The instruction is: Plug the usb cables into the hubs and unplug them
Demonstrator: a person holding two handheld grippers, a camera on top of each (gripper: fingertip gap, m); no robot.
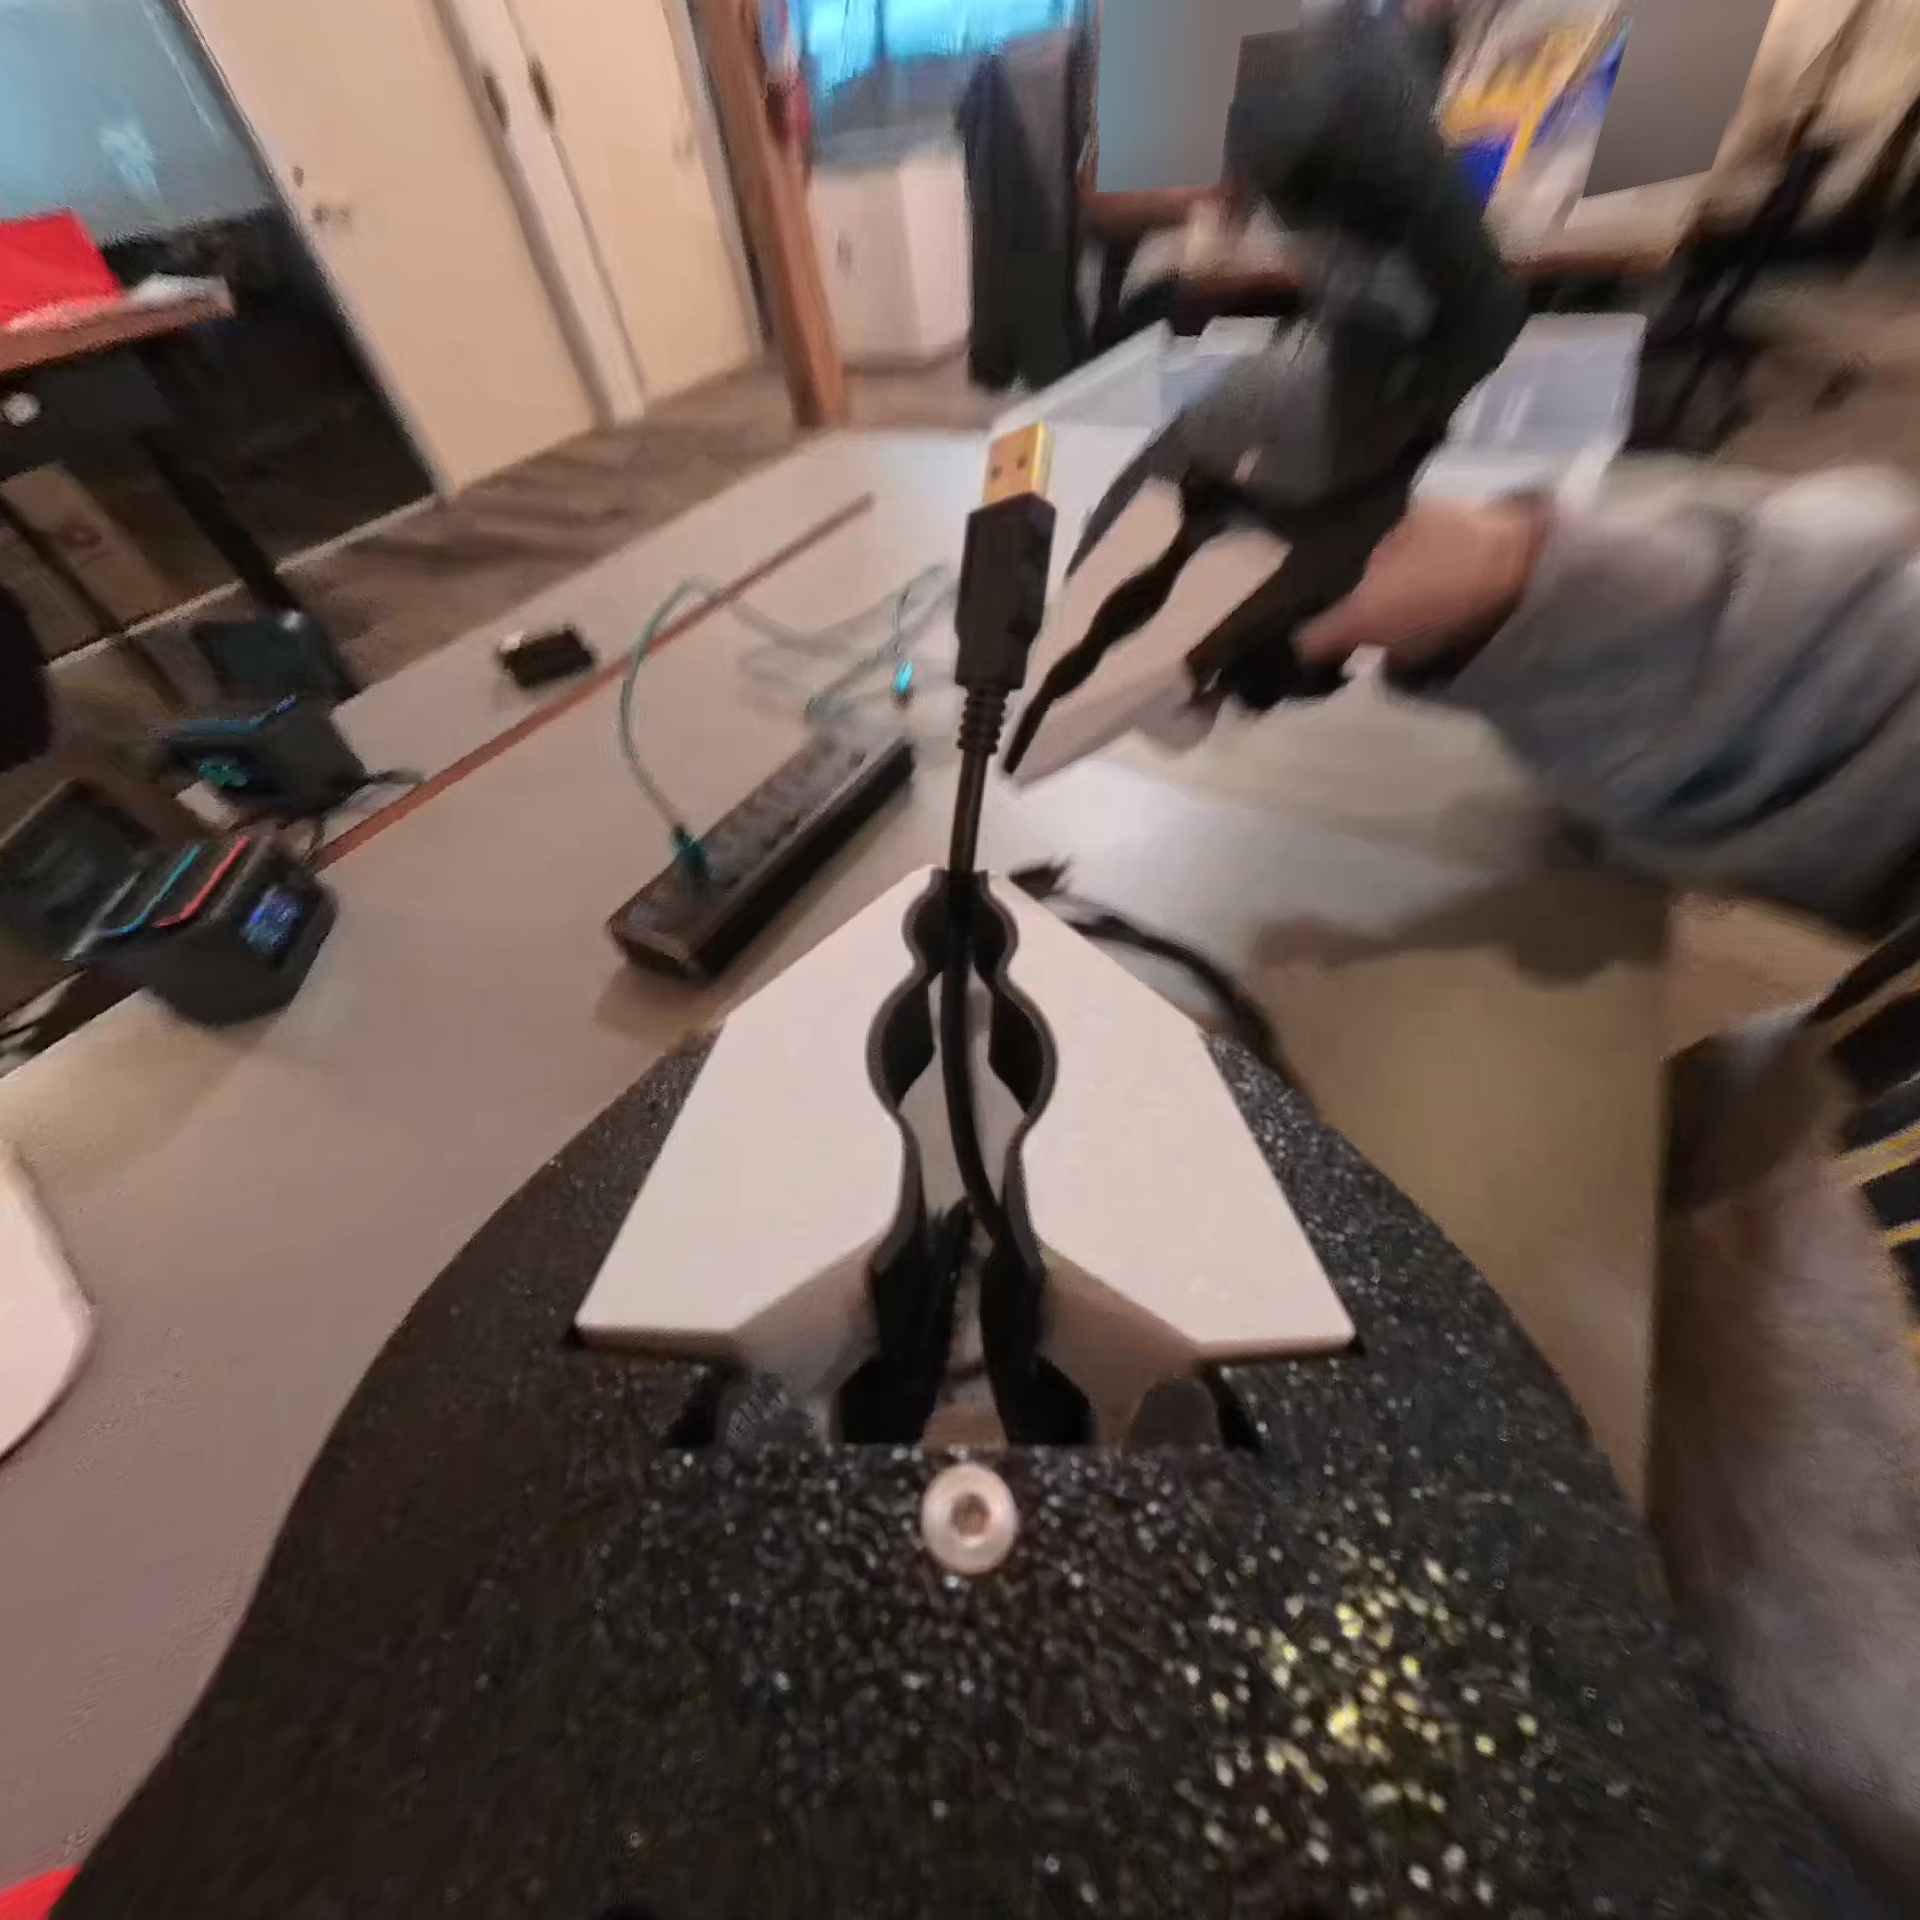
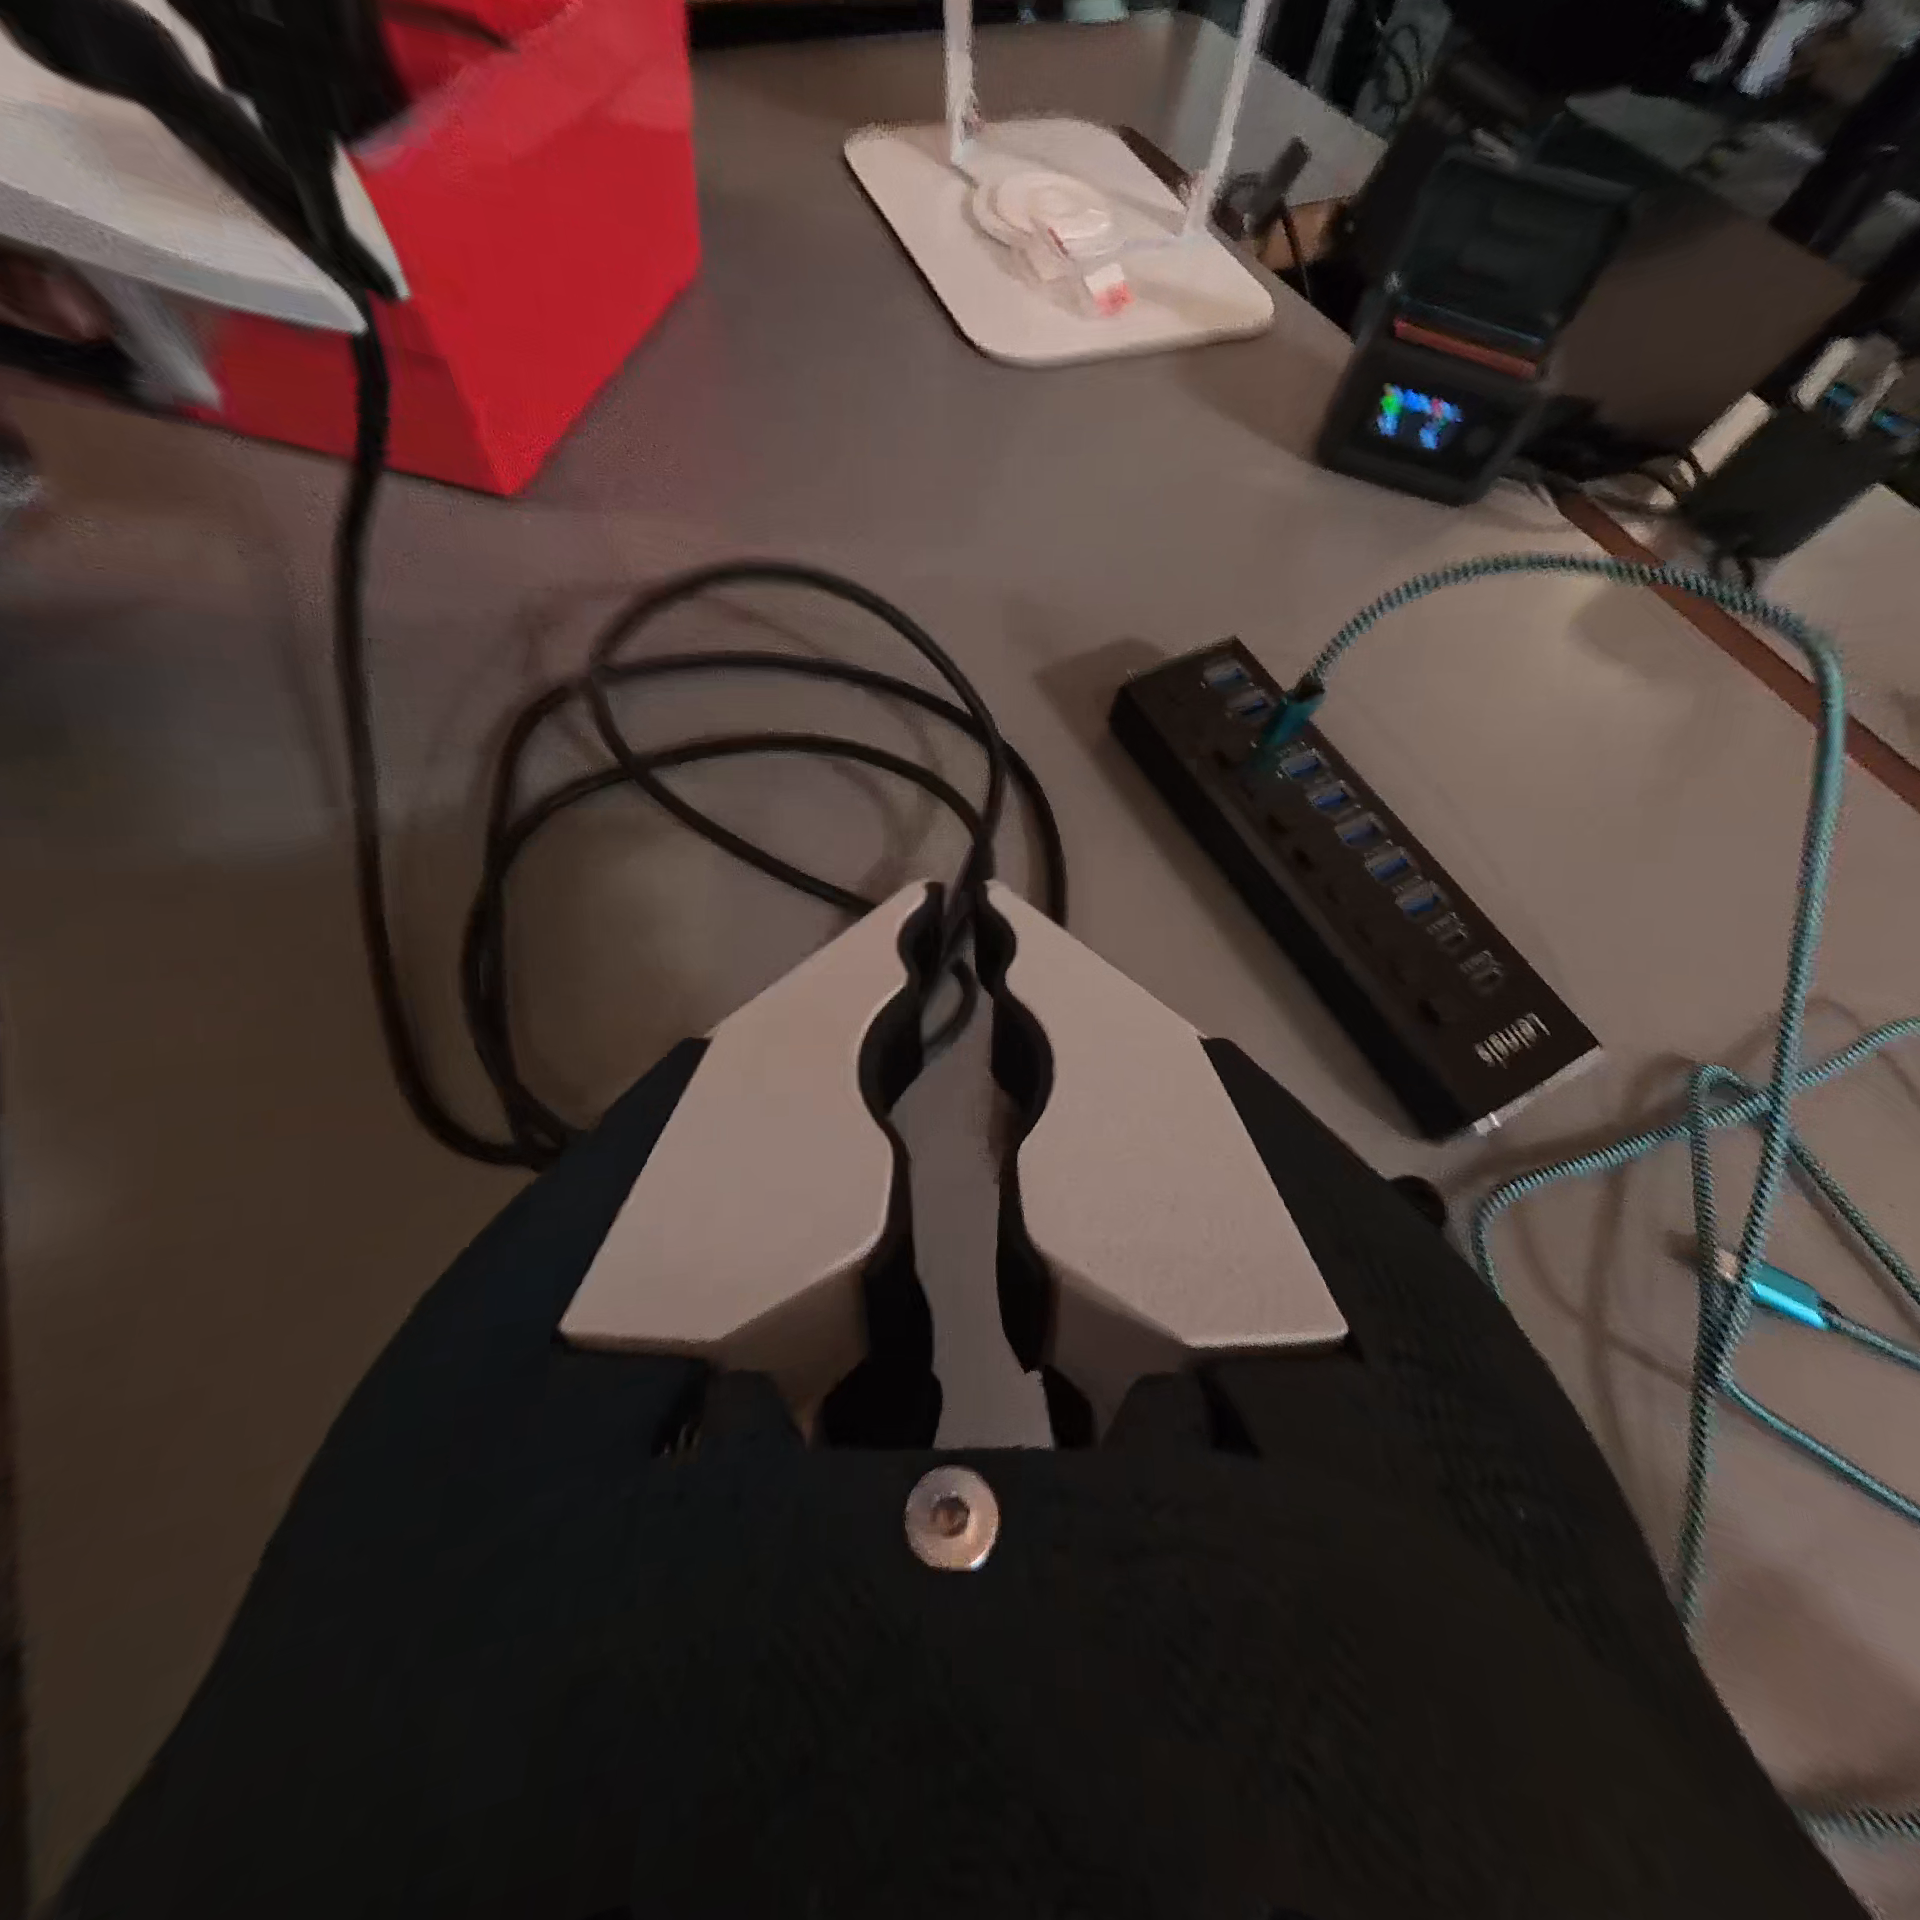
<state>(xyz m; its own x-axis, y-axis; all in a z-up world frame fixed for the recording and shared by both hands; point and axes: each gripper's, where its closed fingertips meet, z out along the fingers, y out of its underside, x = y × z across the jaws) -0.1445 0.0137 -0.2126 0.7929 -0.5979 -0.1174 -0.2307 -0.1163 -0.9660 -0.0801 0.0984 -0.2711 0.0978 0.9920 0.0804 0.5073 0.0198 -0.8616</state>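
My left gripper [image 1: 971, 883] is shut on a black USB cable just below its plug [image 1: 1003, 592], which sticks up past the fingertips with its gold tip on top. The cable hangs from it in the right wrist view [image 2: 364, 540] and coils on the table [image 2: 727, 769]. My right gripper [image 2: 956, 904] is shut on strands of that coil, low over the table. It also shows blurred in the left wrist view [image 1: 1122, 613], held by a hand in a grey sleeve. The long black hub [image 2: 1351, 883] lies flat to the right, with a teal braided cable [image 2: 1283, 717] plugged in near its far end.
The teal cable's slack [image 2: 1766, 1143] tangles on the table at right. A red box [image 2: 540, 260] stands far left, a white stand base [image 2: 1060, 239] behind, and a small black device with a lit screen [image 2: 1423, 416] far right. A small black block [image 1: 545, 655] lies beyond the hub. Tip to tip, the grippers are about 12 cm apart. It is some 12 cm from my right tips to the long black hub [image 2: 1351, 883]. The left camera catches it too, in the left wrist view [image 1: 794, 805].
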